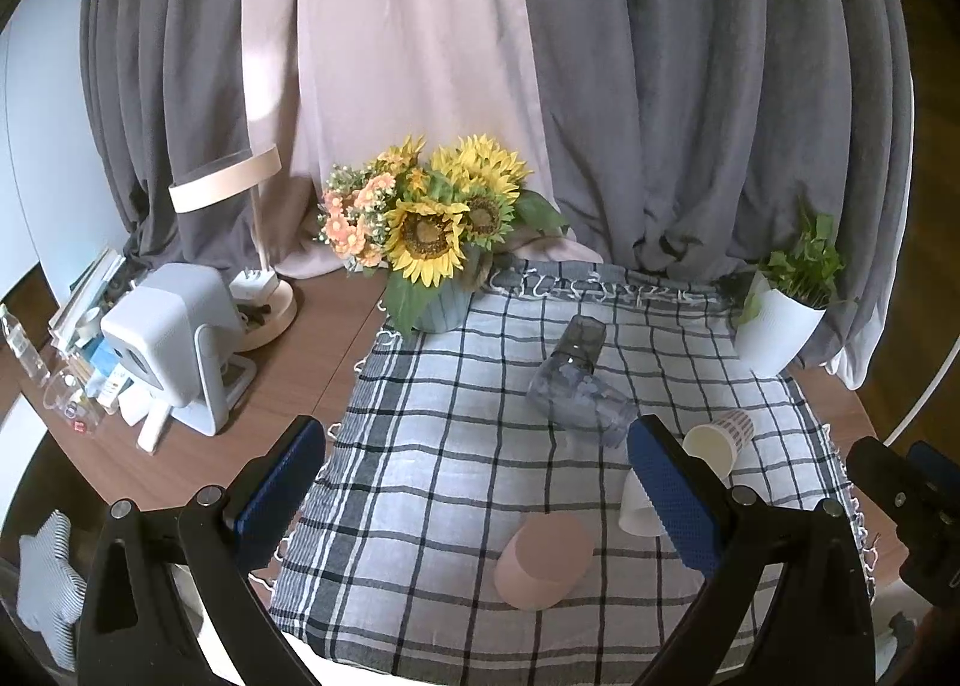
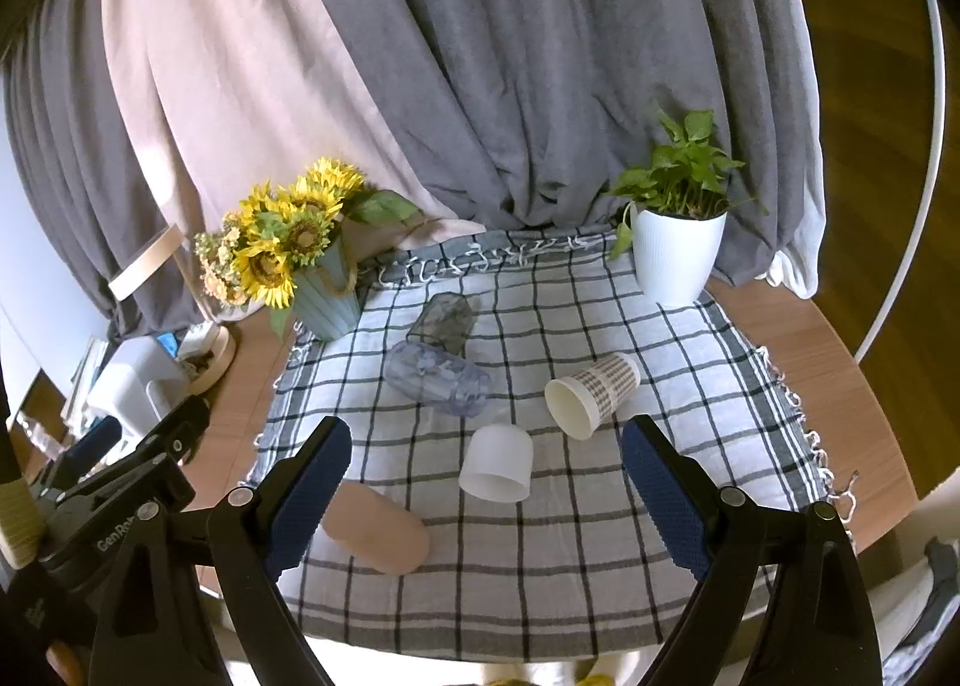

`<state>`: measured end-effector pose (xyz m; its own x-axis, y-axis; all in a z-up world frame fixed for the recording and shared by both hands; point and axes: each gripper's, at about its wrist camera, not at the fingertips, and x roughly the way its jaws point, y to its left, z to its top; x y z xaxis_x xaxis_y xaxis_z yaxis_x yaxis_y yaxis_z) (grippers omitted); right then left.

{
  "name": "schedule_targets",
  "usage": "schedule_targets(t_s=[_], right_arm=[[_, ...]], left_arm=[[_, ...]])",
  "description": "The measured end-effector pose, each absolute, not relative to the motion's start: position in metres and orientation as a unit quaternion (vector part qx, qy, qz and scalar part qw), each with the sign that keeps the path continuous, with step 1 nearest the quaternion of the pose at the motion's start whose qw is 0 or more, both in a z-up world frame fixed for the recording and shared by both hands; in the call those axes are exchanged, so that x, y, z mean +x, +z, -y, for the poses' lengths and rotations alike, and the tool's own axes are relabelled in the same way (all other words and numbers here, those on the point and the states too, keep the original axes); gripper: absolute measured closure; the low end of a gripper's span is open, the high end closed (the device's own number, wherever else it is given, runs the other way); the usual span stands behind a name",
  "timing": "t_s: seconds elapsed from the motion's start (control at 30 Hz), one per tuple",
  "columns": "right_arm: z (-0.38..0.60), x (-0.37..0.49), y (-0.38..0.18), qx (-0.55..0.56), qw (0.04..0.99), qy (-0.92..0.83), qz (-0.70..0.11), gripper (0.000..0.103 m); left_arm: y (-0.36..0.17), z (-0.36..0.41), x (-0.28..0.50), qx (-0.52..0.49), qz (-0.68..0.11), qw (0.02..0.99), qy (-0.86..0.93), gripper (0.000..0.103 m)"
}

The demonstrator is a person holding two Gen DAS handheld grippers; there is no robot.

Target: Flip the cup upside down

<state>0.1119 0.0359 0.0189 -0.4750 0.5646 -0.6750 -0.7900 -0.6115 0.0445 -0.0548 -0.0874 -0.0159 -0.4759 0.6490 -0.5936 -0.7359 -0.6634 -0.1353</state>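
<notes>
Several cups lie on their sides on a checked cloth point(image 2: 600, 536). A pink cup point(image 1: 543, 560) point(image 2: 378, 530) lies nearest, a white cup point(image 2: 497, 463) point(image 1: 637, 506) beside it, a paper cup with a checked band point(image 2: 591, 391) point(image 1: 720, 437) further right, a clear bluish glass point(image 2: 438, 377) point(image 1: 579, 389) and a dark glass point(image 2: 441, 320) point(image 1: 579, 338) behind. My left gripper point(image 1: 477, 497) is open and empty above the cloth's near part. My right gripper point(image 2: 486, 491) is open and empty, with the white cup between its fingers in view.
A sunflower bouquet in a blue pot point(image 1: 432, 242) point(image 2: 321, 296) stands at the cloth's far left. A green plant in a white pot point(image 2: 678, 254) point(image 1: 777, 326) stands far right. A lamp point(image 1: 252, 242), a white device point(image 1: 168, 344) and books crowd the wooden table's left side.
</notes>
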Motion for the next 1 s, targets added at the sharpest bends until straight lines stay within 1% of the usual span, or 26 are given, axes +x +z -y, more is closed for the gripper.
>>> schedule_targets(t_s=[1.0], right_arm=[[-0.0411, 0.1142, 0.0225, -0.313, 0.401, 0.843, -0.176, 0.011]], left_arm=[[-0.0143, 0.0854, -0.0558, -0.311, -0.068, 0.401, 0.859, 0.0]])
